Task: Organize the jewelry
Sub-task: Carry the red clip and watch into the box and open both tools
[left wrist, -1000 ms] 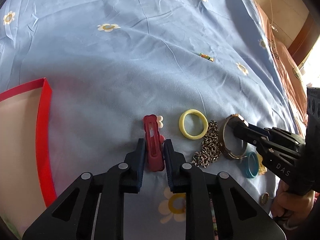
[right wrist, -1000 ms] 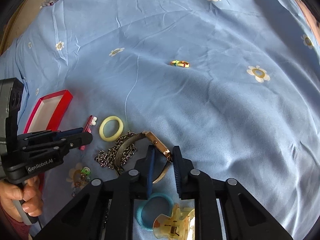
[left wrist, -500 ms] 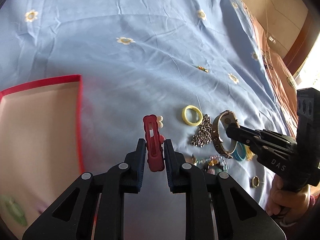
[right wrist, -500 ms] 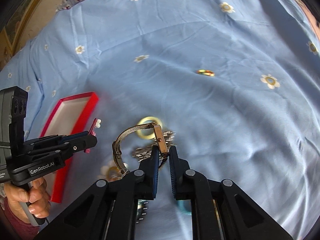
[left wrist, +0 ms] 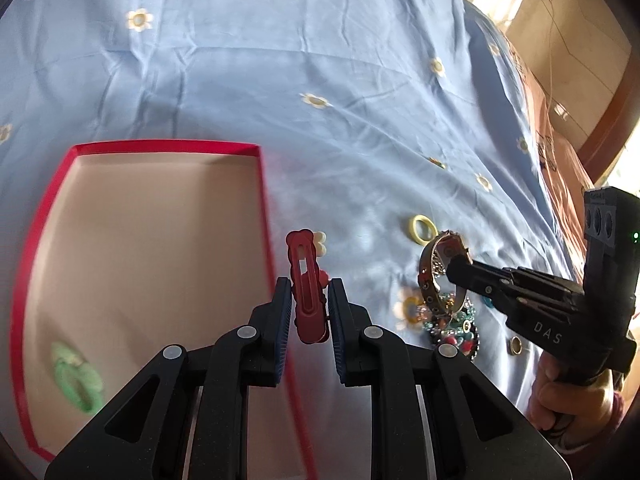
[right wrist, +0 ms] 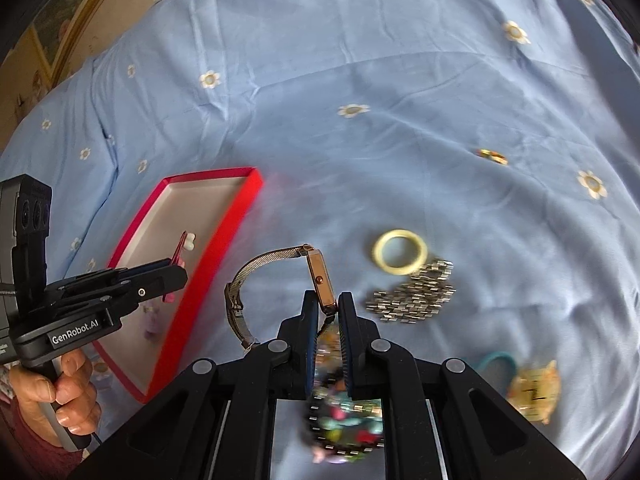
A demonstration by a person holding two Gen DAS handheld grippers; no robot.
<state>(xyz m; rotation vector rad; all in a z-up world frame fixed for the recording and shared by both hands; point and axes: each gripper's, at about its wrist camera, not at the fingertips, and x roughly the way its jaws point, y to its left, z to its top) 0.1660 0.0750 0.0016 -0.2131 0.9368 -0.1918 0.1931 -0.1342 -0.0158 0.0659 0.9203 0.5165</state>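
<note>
Left tongs [left wrist: 307, 305] grip hair clip [left wrist: 305, 276].

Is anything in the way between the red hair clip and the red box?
Nothing visible is. The left gripper holds the red hair clip right at the red box rim, with only open tray floor beyond; a green piece lies far off.

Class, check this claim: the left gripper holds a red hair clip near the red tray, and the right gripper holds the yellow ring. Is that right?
Not quite. The right gripper holds the watch, as the right wrist view shows; the yellow ring lies on the bedsheet. The left gripper does hold the red hair clip near the red tray.
</note>
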